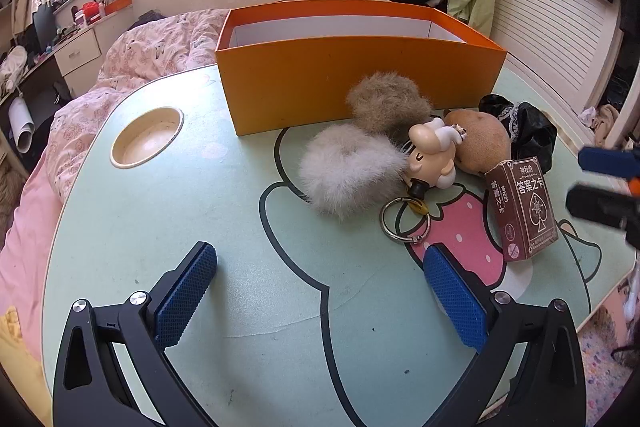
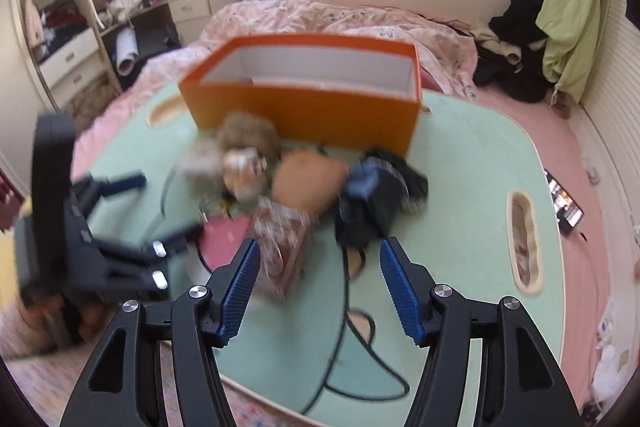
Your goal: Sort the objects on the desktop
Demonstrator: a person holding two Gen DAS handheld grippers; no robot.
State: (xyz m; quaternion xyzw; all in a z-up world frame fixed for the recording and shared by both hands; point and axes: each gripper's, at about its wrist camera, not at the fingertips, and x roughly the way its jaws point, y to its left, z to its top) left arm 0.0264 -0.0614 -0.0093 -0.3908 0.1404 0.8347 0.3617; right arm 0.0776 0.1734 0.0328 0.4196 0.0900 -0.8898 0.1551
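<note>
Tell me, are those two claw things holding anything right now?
No, nothing is held. The left gripper and the right gripper both stand open over the table, with only air between their fingers. The toys and the card box lie untouched.

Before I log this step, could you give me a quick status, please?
Left gripper and right gripper open, empty. Orange box empty; card box and toys outside. Nothing blocking.

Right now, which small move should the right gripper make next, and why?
Probably ease the open right gripper forward and left to straddle the brown card box. Nothing is held, the box stands nearest its fingers, and the orange box behind looks empty.
</note>
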